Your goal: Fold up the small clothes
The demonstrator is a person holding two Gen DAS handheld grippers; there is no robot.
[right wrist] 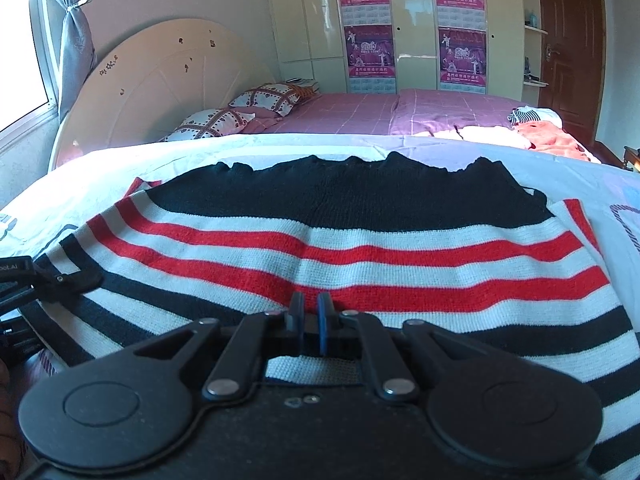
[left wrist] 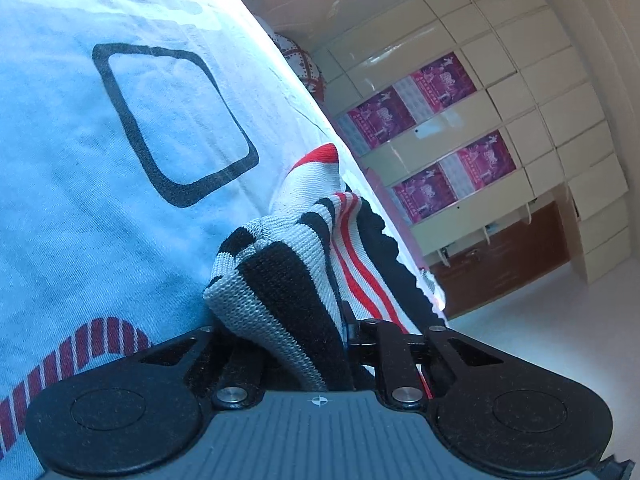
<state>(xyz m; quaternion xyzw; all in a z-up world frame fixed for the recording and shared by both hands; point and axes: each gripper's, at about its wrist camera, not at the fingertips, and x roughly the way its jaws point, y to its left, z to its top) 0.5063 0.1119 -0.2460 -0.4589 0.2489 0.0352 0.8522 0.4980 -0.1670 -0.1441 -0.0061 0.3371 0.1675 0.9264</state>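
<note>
Our left tongs [left wrist: 320, 332] are clamped on a bunched fold of the striped knit sweater [right wrist: 340, 248]; in the left wrist view the cloth rises thick between the black arms and fills the gap there. Our right tongs [right wrist: 311, 312] are pinched almost together on the near edge of the same sweater, a thin layer of knit caught between the two pads, one of them blue.

The sweater lies spread on a pale printed sheet [left wrist: 100, 200], which covers the surface we work on. Its black band with the scalloped hem [right wrist: 360, 184] lies on the far side from our right tongs, then come red and white stripes, then black and white stripes nearest to us. To the left of the sweater, in the right wrist view, the left tongs reach in at the sweater's side edge.

Beyond the sweater stands a bed with a pink checked cover [right wrist: 360, 114], two patterned pillows [right wrist: 240, 110] at its head and a small heap of clothes [right wrist: 536, 128] at its foot. Behind the bed is a cream wardrobe [right wrist: 312, 20] with purple posters [right wrist: 368, 48].
</note>
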